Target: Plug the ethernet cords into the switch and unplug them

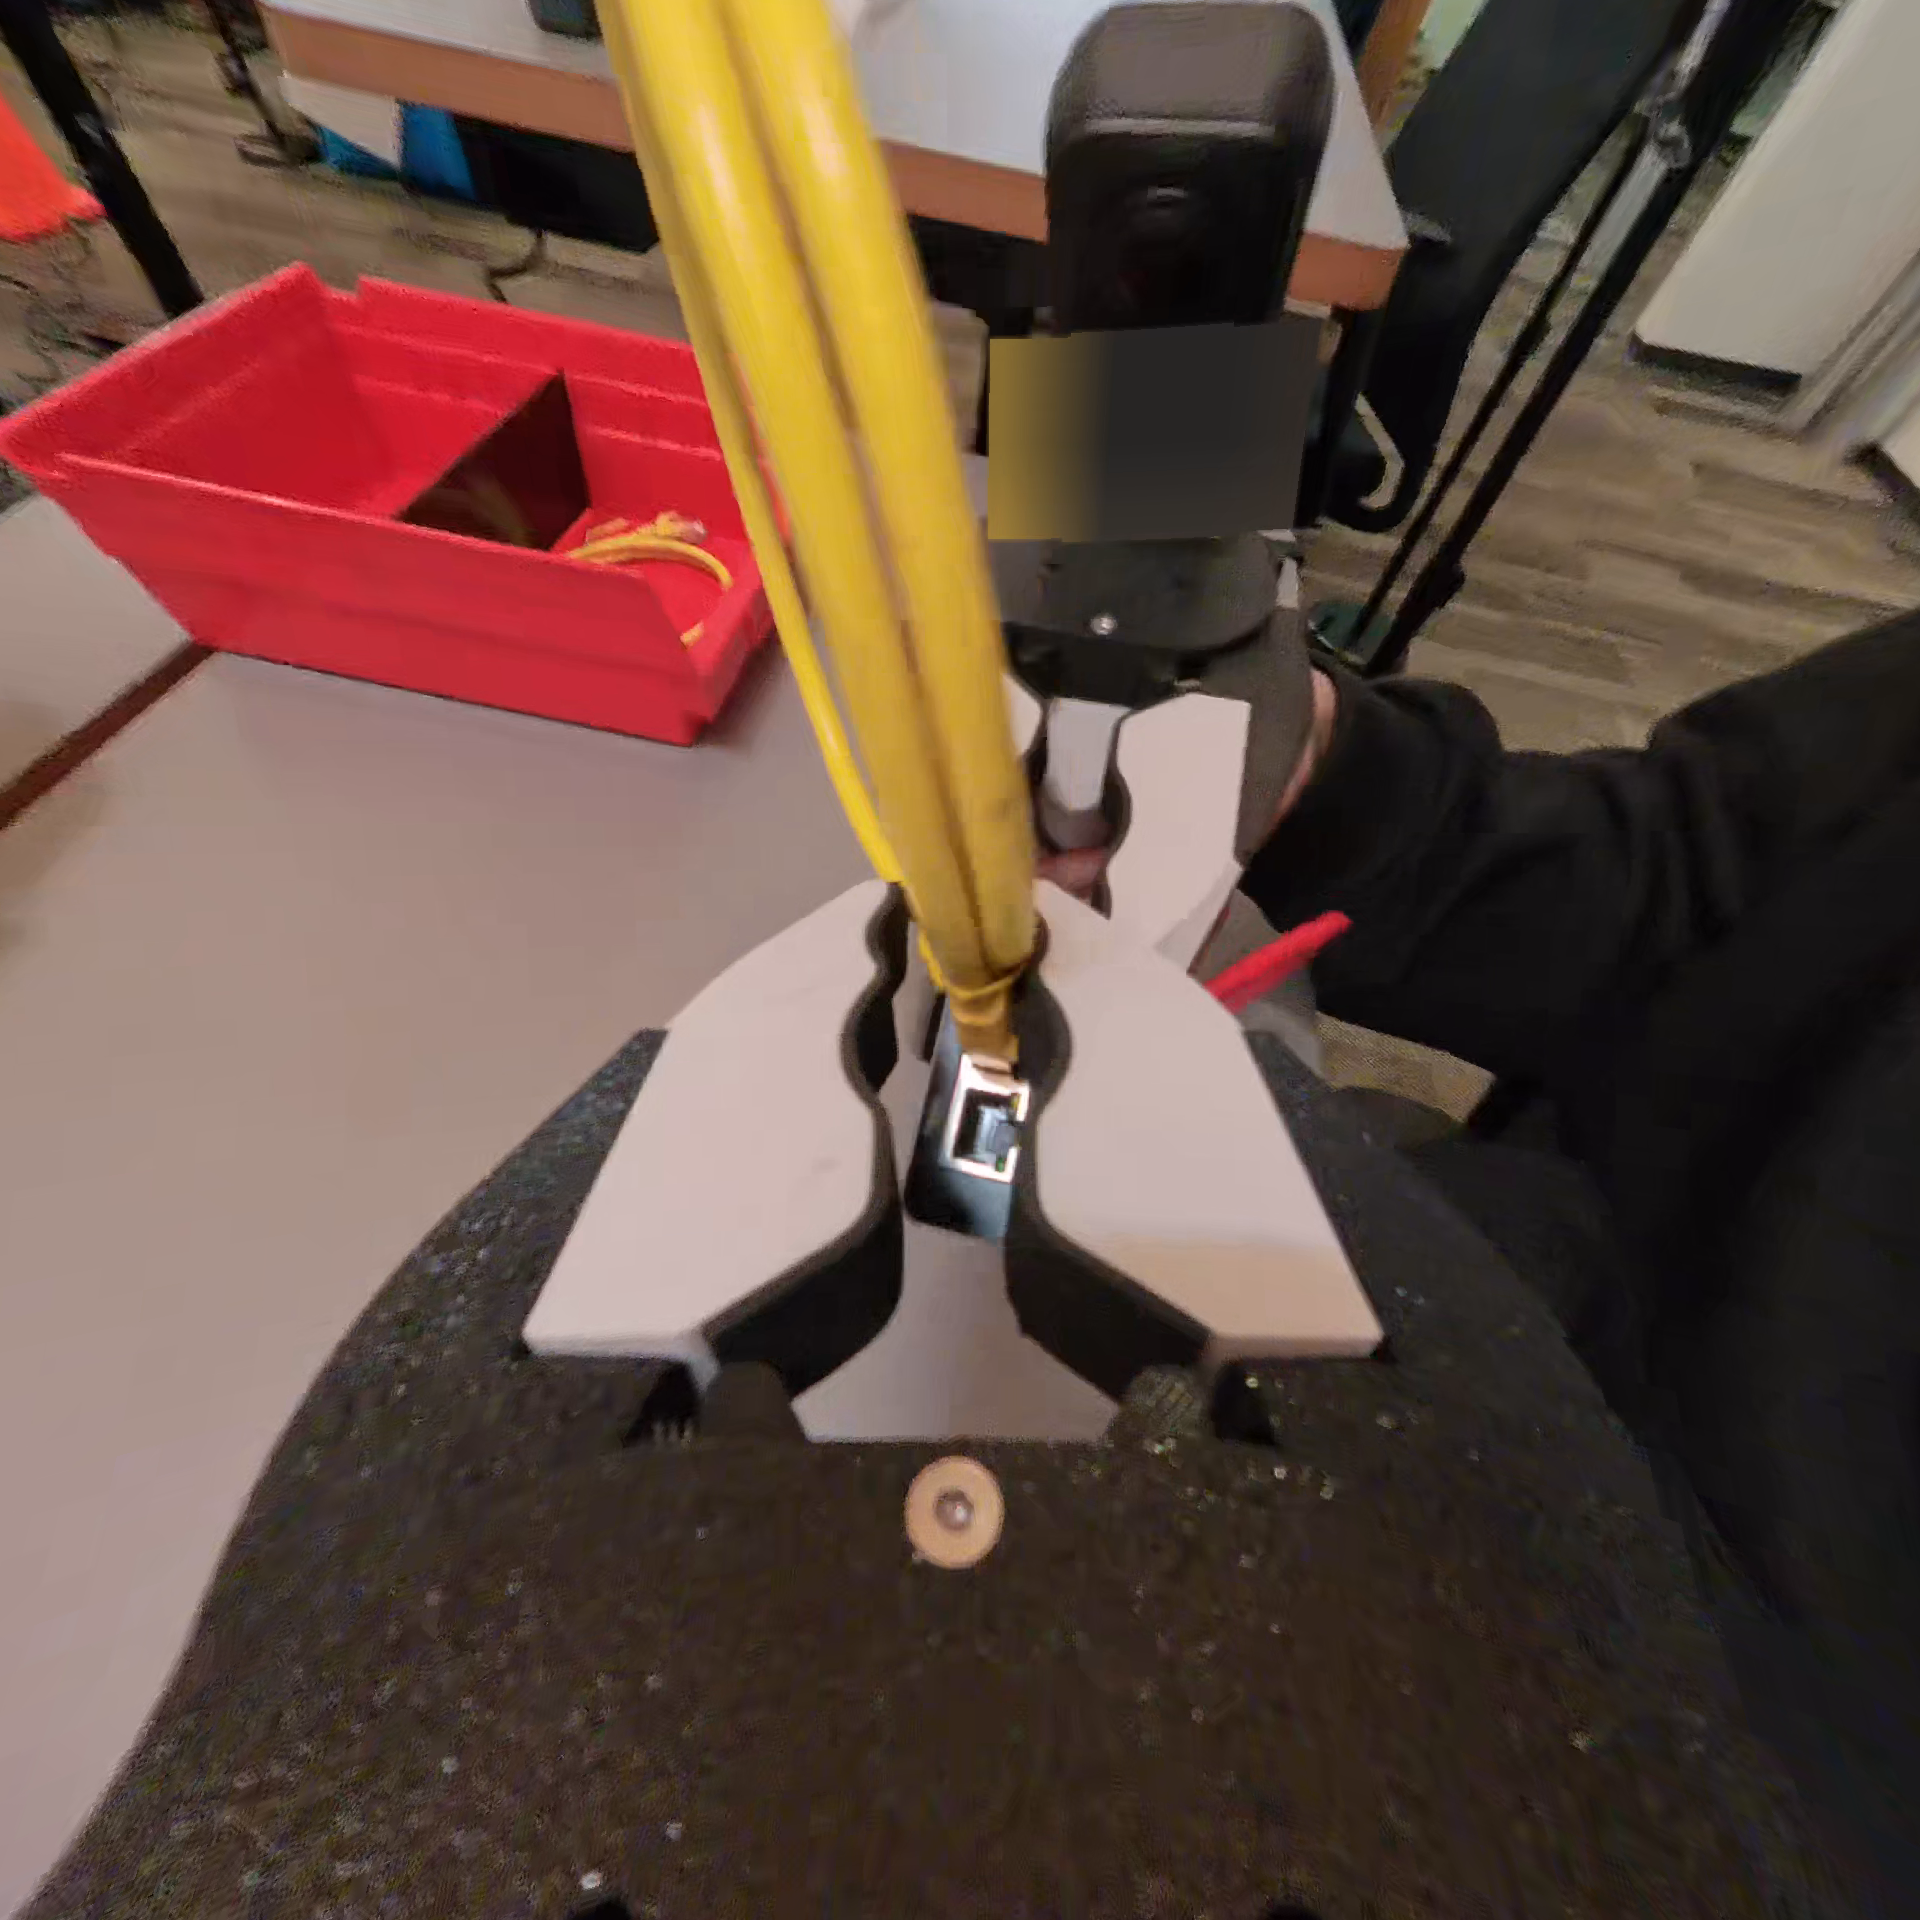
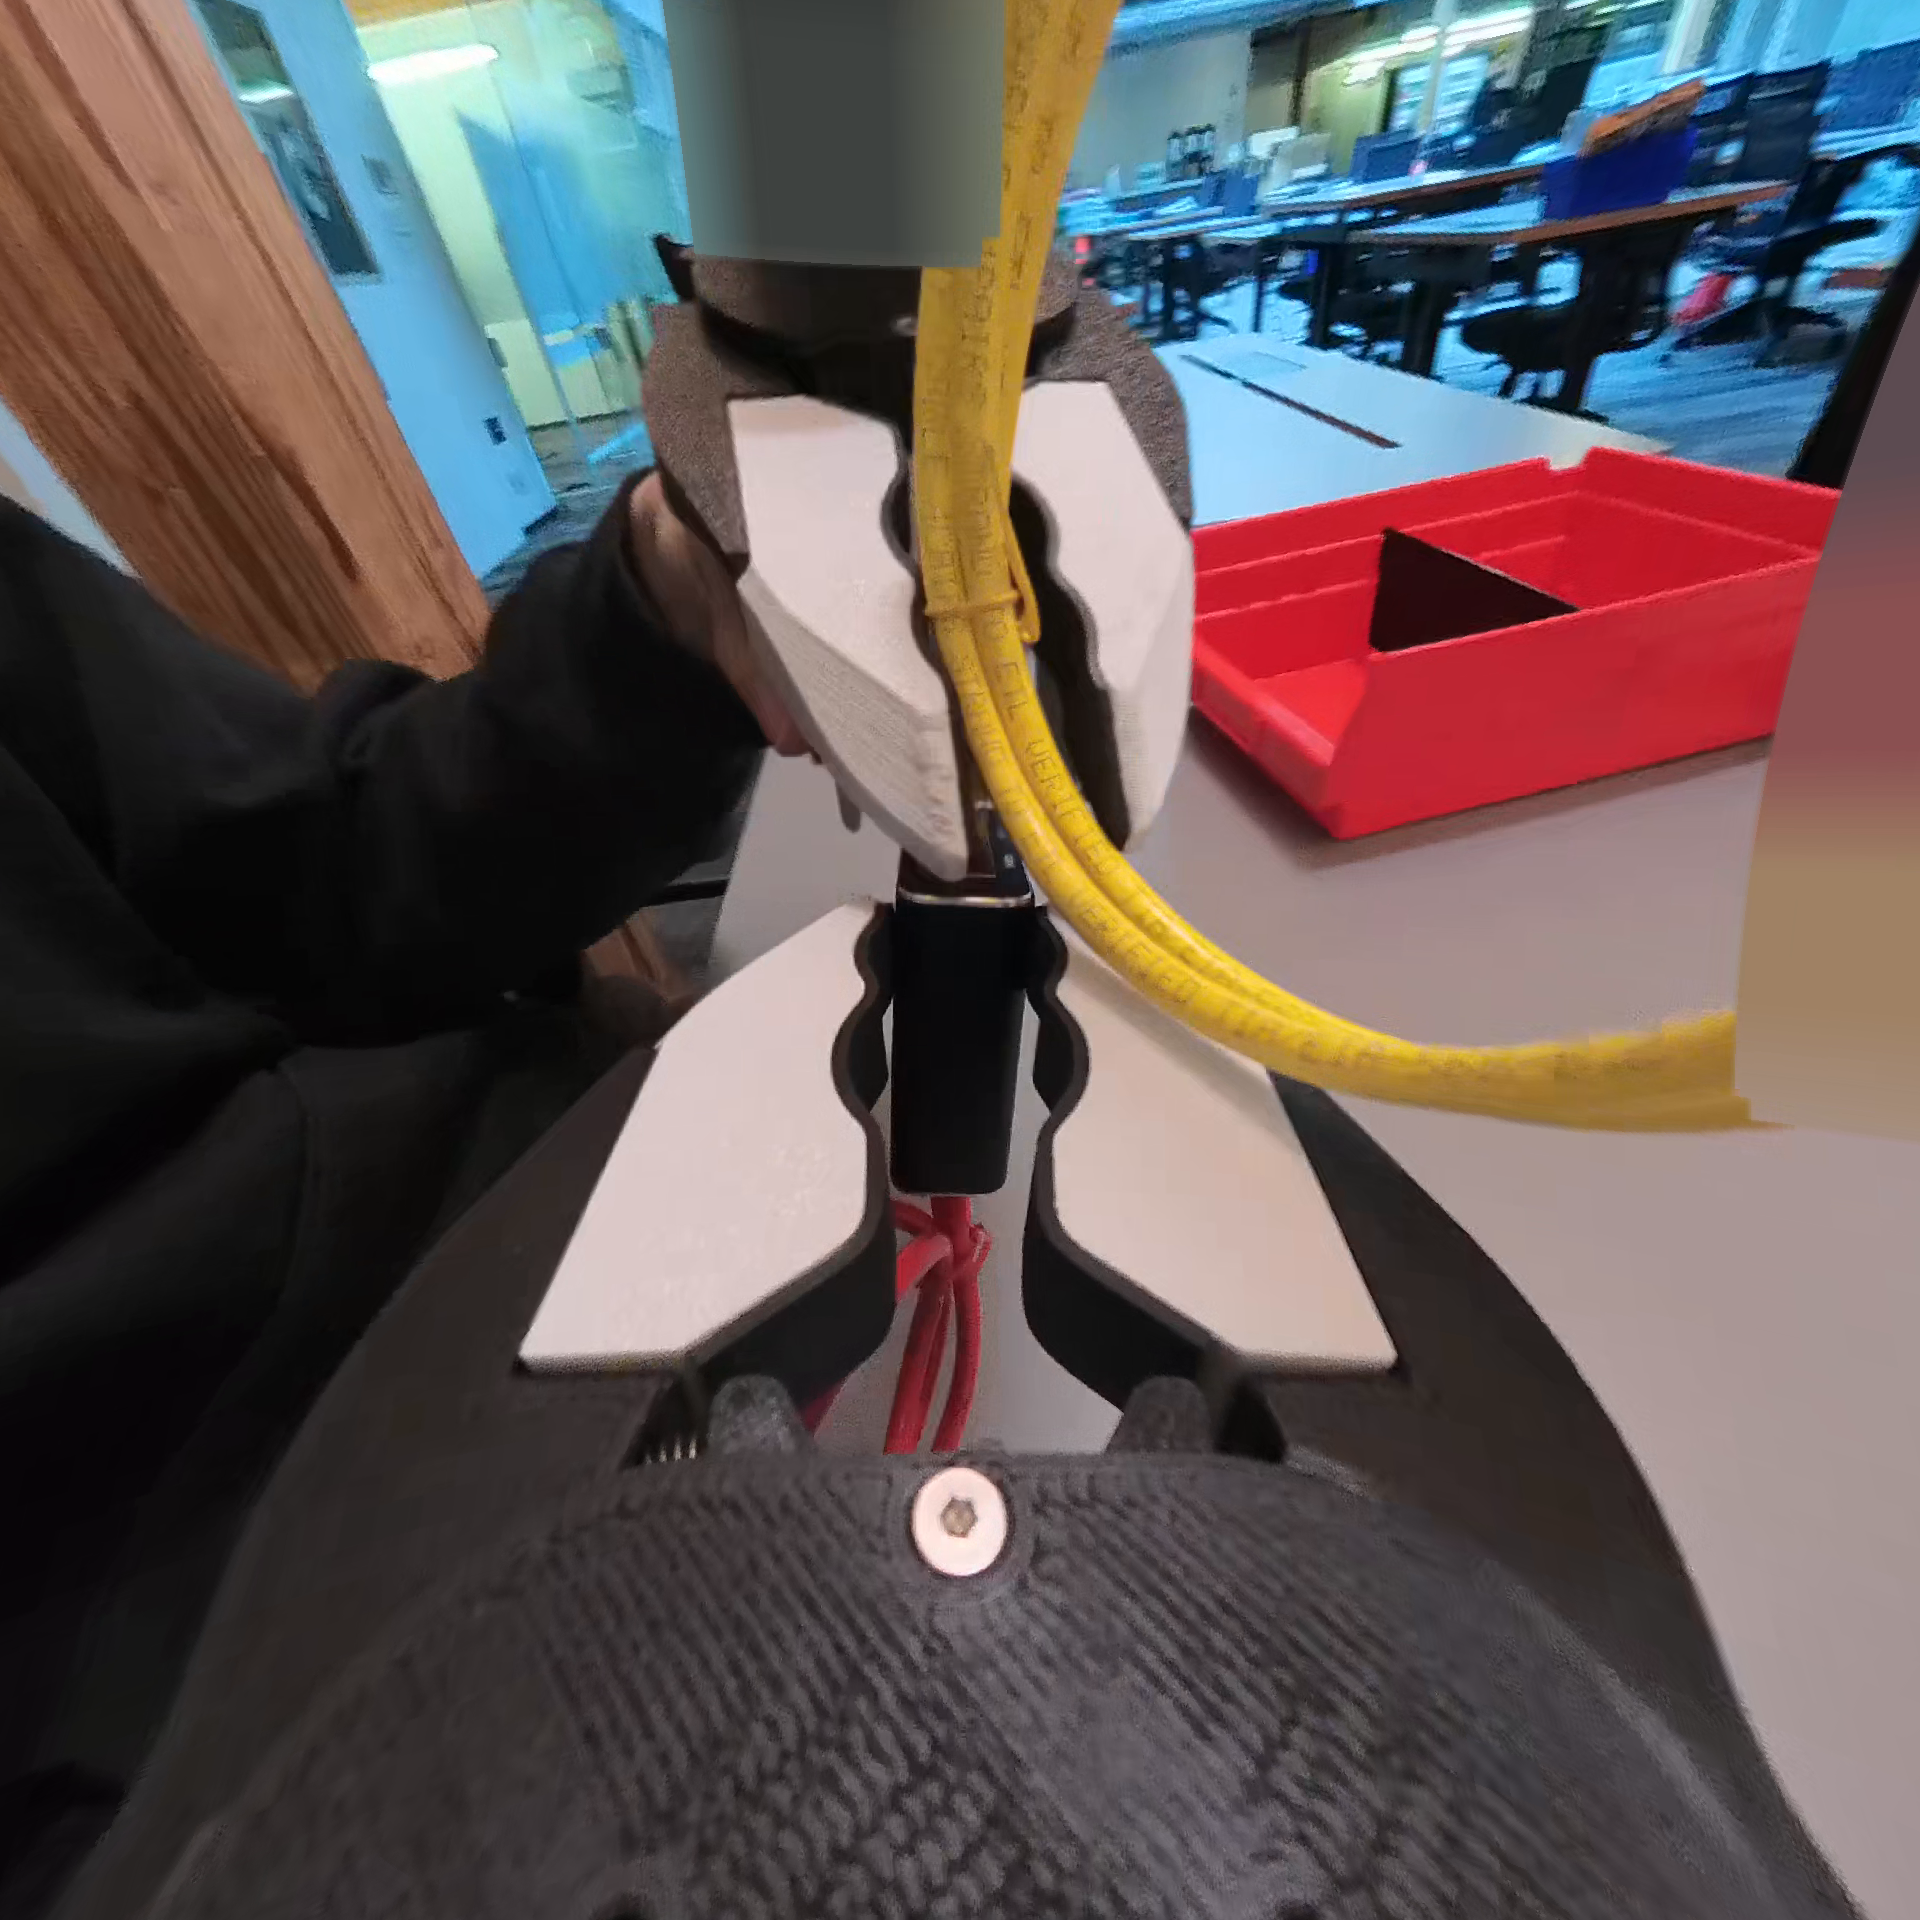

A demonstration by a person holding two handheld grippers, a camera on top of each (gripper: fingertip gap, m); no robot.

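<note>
yellow ethernet cord [image 1: 831, 436], bundled and bound with a tie near its plug, was pinched between the white fingers [image 1: 758, 1122] of the left hand-held gripper [image 1: 961, 940]. just nearer the camera than that pinch, between the same fingers, sat the end of a small black switch [image 1: 971, 1132] with an open metal-rimmed port facing up; the yellow plug stood at the port beside it, though whether it was fully seated could not be told.

from the right wrist view, the right hand-held gripper [image 2: 961, 925] was clamped on the black body of the switch [image 2: 951, 1049], and a red cord [image 2: 940, 1320] hung from the switch's near end back between the fingers. the left hand-held gripper [image 2: 961, 831] met it nose to nose just beyond the fingertips, the yellow cord [image 2: 1195, 966] curving away to the right.

beyond and to the right of the right hand-held gripper, a red bin [image 2: 1507, 644] stood on the grey surface [image 2: 1455, 1299]; more yellow cord [image 1: 655, 545] lay inside it. black sleeves [image 1: 1558, 883] reached in behind each tool.
</note>
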